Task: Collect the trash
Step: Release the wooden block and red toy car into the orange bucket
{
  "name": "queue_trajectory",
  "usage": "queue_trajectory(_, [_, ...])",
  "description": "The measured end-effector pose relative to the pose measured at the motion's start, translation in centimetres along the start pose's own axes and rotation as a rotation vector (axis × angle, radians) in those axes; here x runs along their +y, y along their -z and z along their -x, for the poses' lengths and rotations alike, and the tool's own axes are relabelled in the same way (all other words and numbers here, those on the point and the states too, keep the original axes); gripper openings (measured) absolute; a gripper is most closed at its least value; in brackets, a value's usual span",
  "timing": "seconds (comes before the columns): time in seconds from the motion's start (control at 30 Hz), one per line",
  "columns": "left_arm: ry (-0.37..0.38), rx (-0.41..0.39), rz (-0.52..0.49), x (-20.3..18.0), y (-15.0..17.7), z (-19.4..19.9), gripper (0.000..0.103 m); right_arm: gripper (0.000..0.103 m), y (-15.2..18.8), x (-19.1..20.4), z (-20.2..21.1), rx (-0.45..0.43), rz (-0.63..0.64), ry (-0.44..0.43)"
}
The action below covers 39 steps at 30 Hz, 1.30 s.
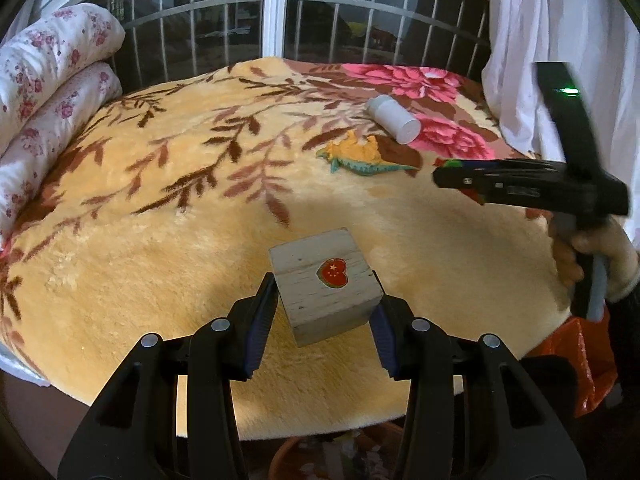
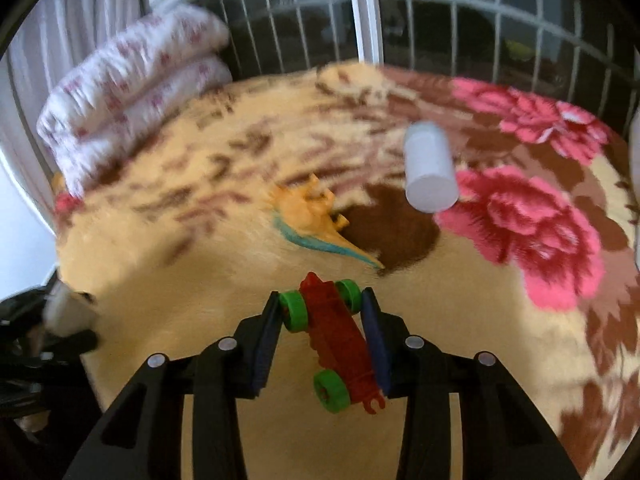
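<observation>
My left gripper (image 1: 326,304) is shut on a wooden block (image 1: 326,286) with a red heart sticker, held just above the blanket. My right gripper (image 2: 324,320) is shut on a red toy car (image 2: 338,332) with green wheels; it also shows in the left wrist view (image 1: 452,176) at the right. A yellow and teal toy dinosaur (image 1: 362,156) (image 2: 314,216) lies on the blanket ahead. A white plastic bottle (image 1: 394,118) (image 2: 428,168) lies on its side beyond it.
A floral fleece blanket (image 1: 160,208) covers the bed. Rolled flowered quilts (image 1: 48,92) sit at the left by the barred window (image 1: 276,8). A white curtain (image 1: 560,40) hangs at the right. An orange bag (image 1: 588,364) hangs past the bed's right edge.
</observation>
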<state>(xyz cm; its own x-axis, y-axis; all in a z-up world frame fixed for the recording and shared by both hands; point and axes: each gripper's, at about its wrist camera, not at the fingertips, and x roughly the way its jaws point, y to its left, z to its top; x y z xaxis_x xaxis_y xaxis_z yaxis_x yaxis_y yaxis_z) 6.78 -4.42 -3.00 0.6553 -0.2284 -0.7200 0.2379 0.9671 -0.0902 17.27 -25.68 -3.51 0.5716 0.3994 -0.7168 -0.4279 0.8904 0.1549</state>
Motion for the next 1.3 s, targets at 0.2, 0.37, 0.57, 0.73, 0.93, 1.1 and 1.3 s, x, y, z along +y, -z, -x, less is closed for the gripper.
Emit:
queue_trajectory(0.2, [0.014, -0.020, -0.040, -0.2, 1.7, 2.6, 0.043, 0.040, 4.1, 5.9, 6.9, -0.103, 0.034, -0.010])
queue_trajectory(0.37, [-0.010, 0.007, -0.094, 0.0, 5.4, 4.6, 0.043, 0.040, 9.4, 10.5, 9.7, -0.085, 0.048, -0.051])
queue_trajectory(0.57, [-0.031, 0.096, -0.141, 0.3, 10.9, 5.2, 0.043, 0.040, 15.7, 14.0, 9.8, -0.018, 0.030, -0.067])
queue_trajectory(0.73, [-0.046, 0.201, -0.182, -0.1, 15.4, 3.7, 0.043, 0.040, 19.2, 15.3, 7.8, 0.063, 0.002, -0.072])
queue_trajectory(0.93, [-0.039, 0.332, -0.223, -0.5, 18.8, 0.7, 0.044, 0.040, 22.1, 15.9, 4.5, 0.192, 0.013, -0.038])
queue_trajectory(1.1, [-0.015, 0.434, -0.193, 0.1, 19.9, -1.8, 0.044, 0.040, 24.0, 15.9, 2.2, 0.268, -0.008, -0.040])
queue_trajectory(1.3, [-0.017, 0.539, -0.153, 1.4, 21.1, -4.7, 0.044, 0.040, 25.0, 15.2, -0.2, 0.338, -0.026, -0.038])
